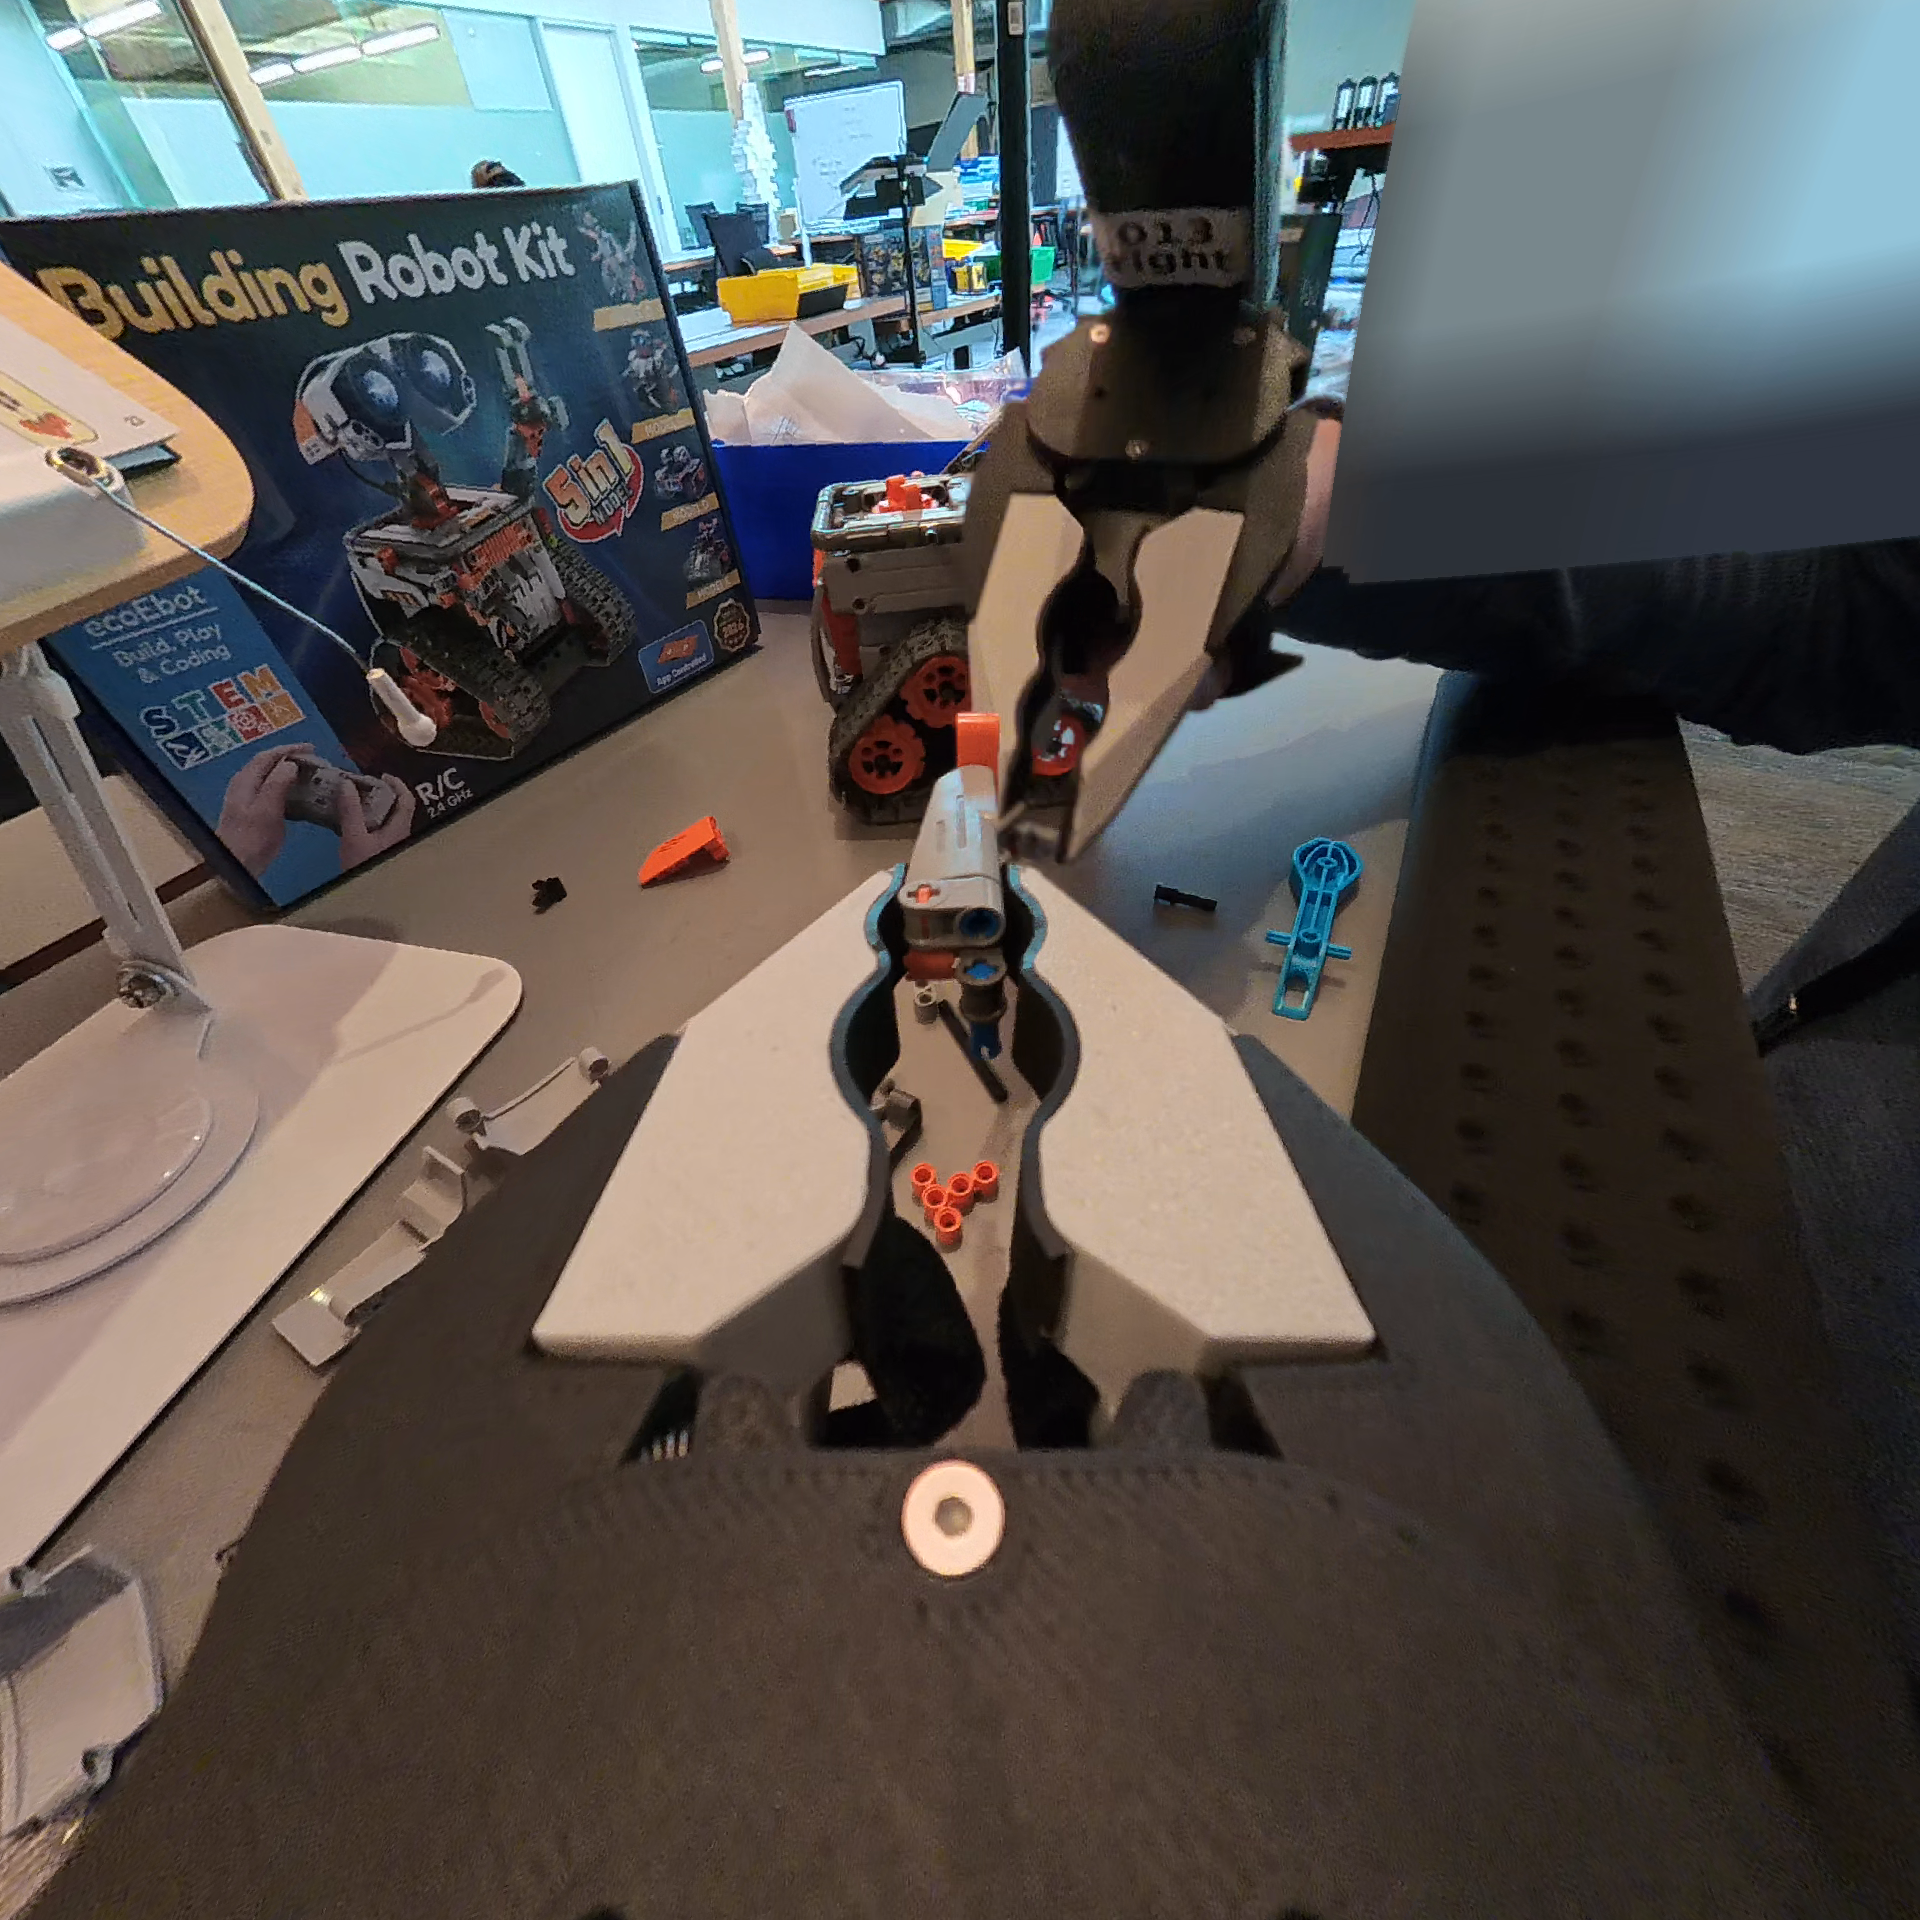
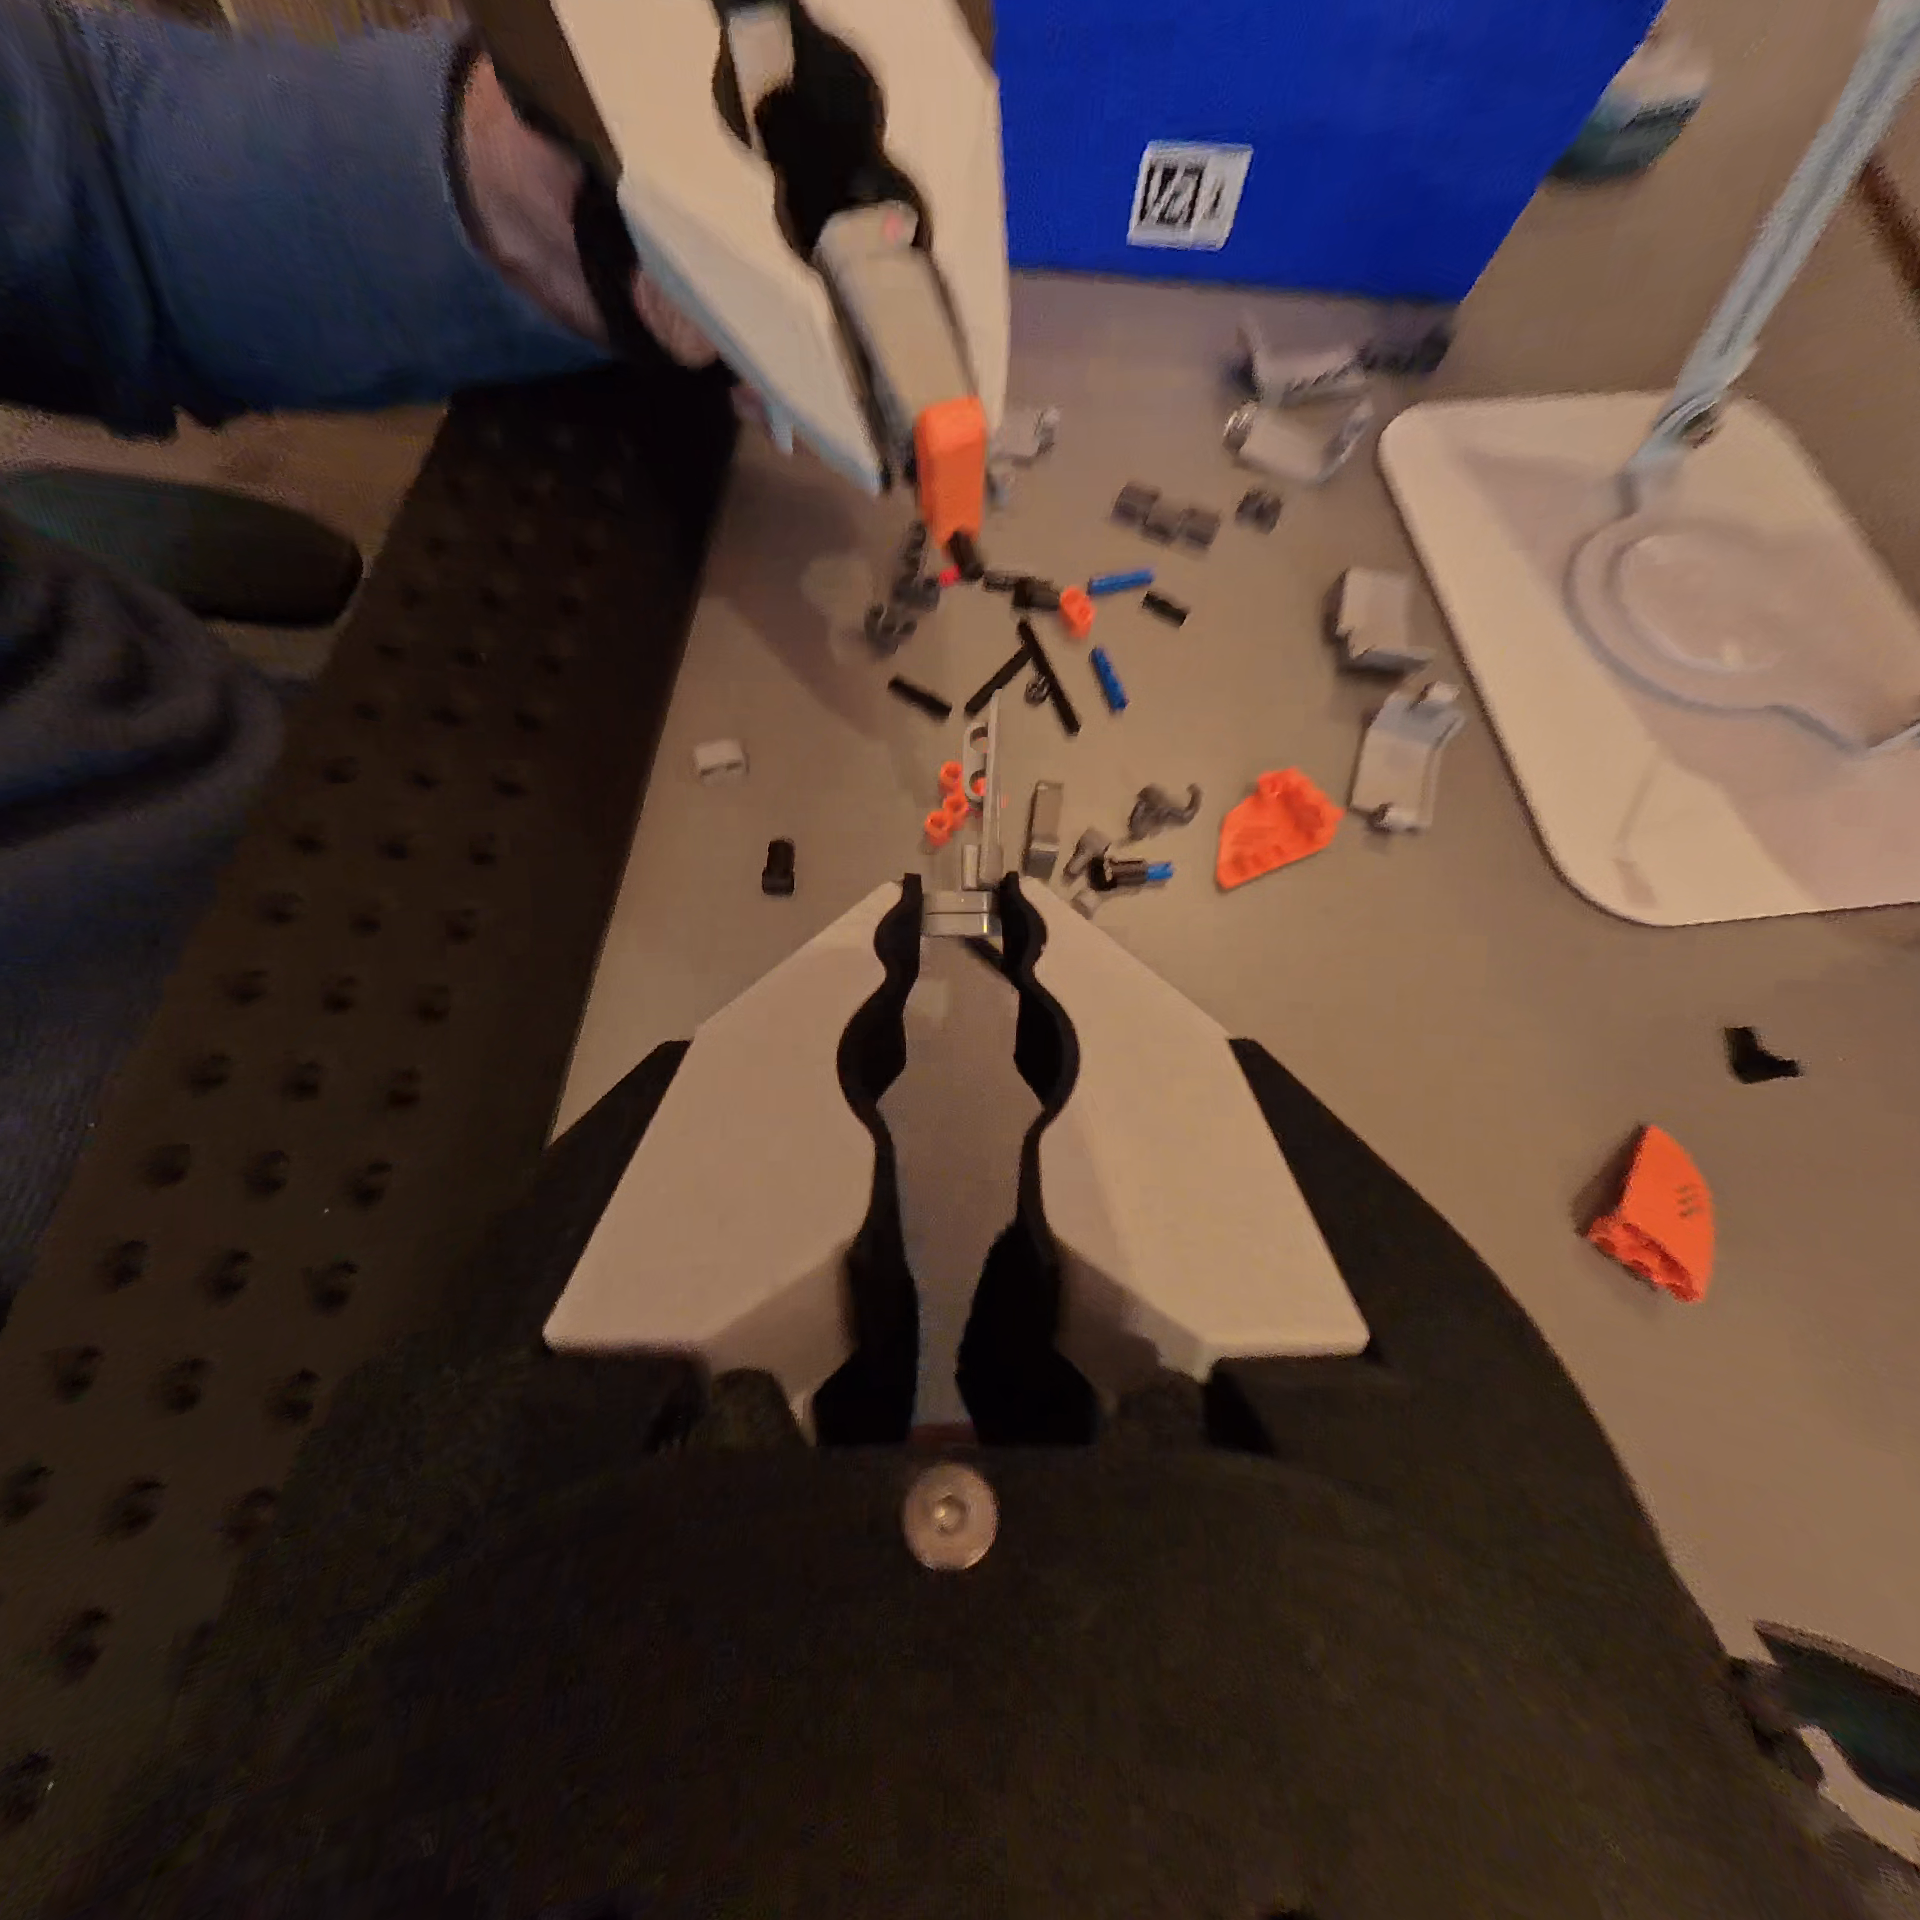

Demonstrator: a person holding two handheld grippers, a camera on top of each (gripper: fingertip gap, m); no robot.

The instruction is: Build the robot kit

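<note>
1. The left tool [image 1: 954,914] is closed narrowly on a grey block [image 1: 951,847] with an orange cap [image 1: 977,740]; the block sticks out past its tips, cap farthest out.
2. The right tool [image 2: 961,906] is pinched on a small grey piece [image 2: 961,912] at its tips. In the left wrist view it comes down from above, its tips just beside the grey block's cap end.
3. In the right wrist view the left tool reaches in from the upper left, with a hand [image 2: 540,223] and a blue sleeve [image 2: 208,208] behind it.
4. Below the left tool, seen through the gap between its fingers, lie orange rings [image 1: 954,1195], a black pin and small grey bits on the grey surface [image 1: 748,769].
5. Ahead of the left tool stands a tracked robot [image 1: 894,644] with orange wheels, partly hidden by the right tool. A blue bin [image 1: 831,509] sits beyond it.
6. To the left and ahead of the left tool lie an orange wedge [image 1: 684,852] and a small black part [image 1: 549,891]; farther off a kit box [image 1: 364,520] leans upright.
7. To the right of the left tool lie a blue lever [image 1: 1311,925] and a black pin [image 1: 1184,899].
8. To its left sits a white stand base [image 1: 312,1039], with grey curved pieces [image 1: 436,1195] beside it.
9. Ahead of the right tool, loose black, blue, grey and orange parts are scattered; an orange shell [image 2: 1278,826] lies to the right, another orange wedge [image 2: 1652,1216] nearer and farther right.
10. A black perforated board [image 2: 364,935] runs along the right tool's left side.
</note>
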